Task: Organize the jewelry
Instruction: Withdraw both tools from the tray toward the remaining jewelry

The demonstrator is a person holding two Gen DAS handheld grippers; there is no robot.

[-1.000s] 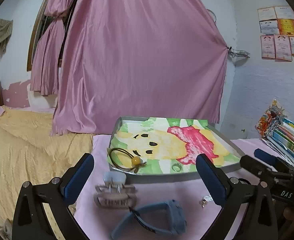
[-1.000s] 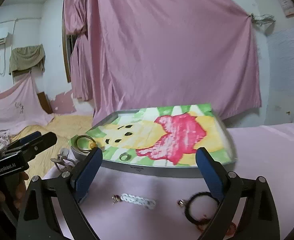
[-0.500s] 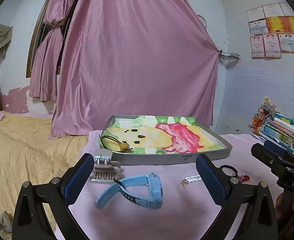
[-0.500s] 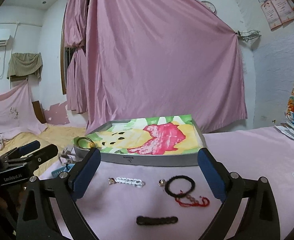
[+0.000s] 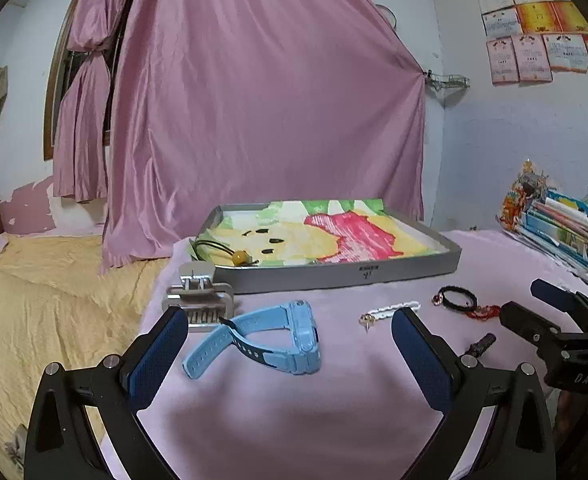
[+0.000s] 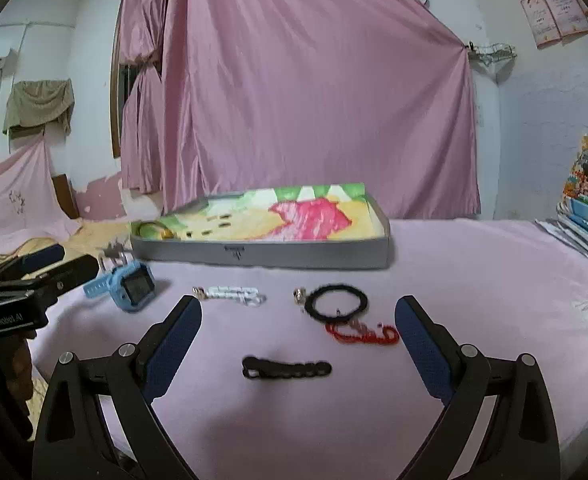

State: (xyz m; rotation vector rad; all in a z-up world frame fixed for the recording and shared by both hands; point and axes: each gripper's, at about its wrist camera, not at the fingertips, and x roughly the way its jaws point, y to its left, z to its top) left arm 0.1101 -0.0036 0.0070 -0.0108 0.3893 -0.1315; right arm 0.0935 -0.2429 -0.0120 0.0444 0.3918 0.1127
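Both the left gripper [image 5: 286, 344] and the right gripper [image 6: 296, 328] have their fingers spread wide and hold nothing. The blue watch [image 5: 290, 336], the white bracelet [image 6: 234, 293] and the black bracelet [image 6: 336, 302] lie on the pink cloth [image 6: 474, 280], in front of the tray [image 6: 294, 255]. I think picking up comes next: go down over one piece and pinch it.

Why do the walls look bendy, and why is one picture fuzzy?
Both views use fisheye lenses, so edges curve and corners go black. The right wrist view is smeared: the tray and blue watch look fuzzy. The left wrist view is sharper; the watch is crisp.
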